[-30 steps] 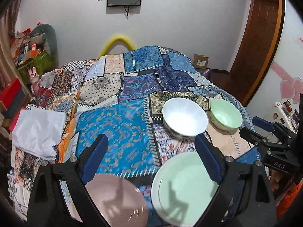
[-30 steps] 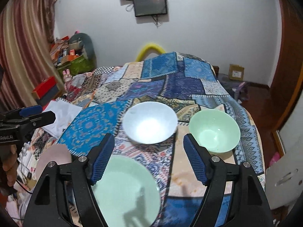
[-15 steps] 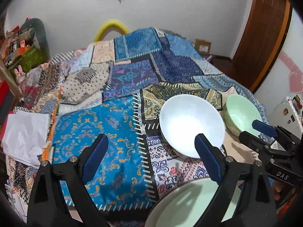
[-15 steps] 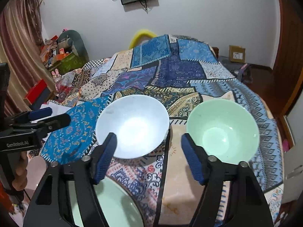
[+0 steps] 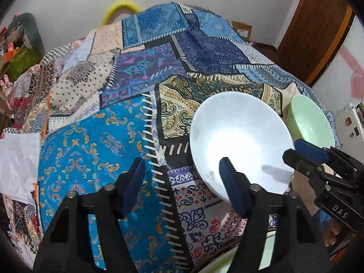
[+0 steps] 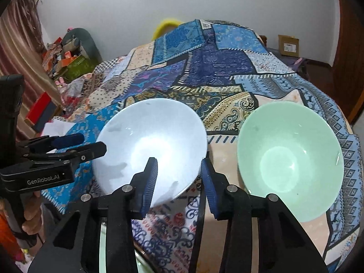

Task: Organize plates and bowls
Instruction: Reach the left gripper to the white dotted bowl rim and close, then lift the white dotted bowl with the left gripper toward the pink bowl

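A white bowl (image 5: 241,143) stands on the patchwork cloth (image 5: 95,141); it also shows in the right wrist view (image 6: 150,145). A mint green bowl (image 6: 289,157) stands to its right, partly seen in the left wrist view (image 5: 307,120). My left gripper (image 5: 182,184) is open, its right finger over the white bowl's near left rim. My right gripper (image 6: 178,182) is open and straddles the white bowl's near right rim. A green plate's edge (image 6: 102,245) shows low between the fingers, also in the left wrist view (image 5: 268,254).
The cloth-covered table fills both views. A white cloth (image 5: 16,159) lies at its left edge. Clutter and boxes (image 6: 66,61) stand at the far left by a curtain. A cardboard box (image 6: 287,45) sits on the floor far right near a wooden door (image 5: 318,22).
Both grippers have moved forward and down toward the white bowl. Their jaws have narrowed. The pink plate has dropped out of view and the green plate is almost hidden.
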The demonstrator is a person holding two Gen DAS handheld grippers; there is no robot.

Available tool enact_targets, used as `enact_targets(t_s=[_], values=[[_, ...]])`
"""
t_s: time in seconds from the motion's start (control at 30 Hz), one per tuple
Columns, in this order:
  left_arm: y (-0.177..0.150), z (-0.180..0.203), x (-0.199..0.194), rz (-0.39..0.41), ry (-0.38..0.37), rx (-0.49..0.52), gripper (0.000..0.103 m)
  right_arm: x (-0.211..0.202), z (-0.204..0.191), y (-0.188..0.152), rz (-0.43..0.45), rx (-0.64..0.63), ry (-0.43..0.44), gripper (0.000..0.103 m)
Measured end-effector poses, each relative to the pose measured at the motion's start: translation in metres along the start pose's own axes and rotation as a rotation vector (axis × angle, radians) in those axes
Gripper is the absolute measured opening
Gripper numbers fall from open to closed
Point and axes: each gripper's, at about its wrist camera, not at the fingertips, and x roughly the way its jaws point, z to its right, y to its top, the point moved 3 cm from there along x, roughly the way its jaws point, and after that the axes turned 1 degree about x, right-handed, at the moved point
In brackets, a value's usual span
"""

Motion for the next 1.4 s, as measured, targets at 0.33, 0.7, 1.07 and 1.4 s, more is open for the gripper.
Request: enact_targets(t_s=[0.33,0.7,1.07,1.4], values=[[0.004,0.010,0.024,-0.061,-0.039,0.033,0.041,0.016,0.008,0.000,-0.041,0.031,0.001,0.030],[0.004,0.021,0.039,-0.101,-0.055,0.055,0.025,0.028,0.002,0.004,-0.044,-0.014,-0.034,0.023],[-0.006,0.026,0.025,-0.061,0.021,0.092,0.023,0.015,-0.007,0.004,-0.004,-0.040,-0.032,0.021],[-0.014,0.027,-0.018,-0.001,0.017,0.066,0.022,-0.018,-0.018,0.002,0.041,-0.042,0.008,0.019]])
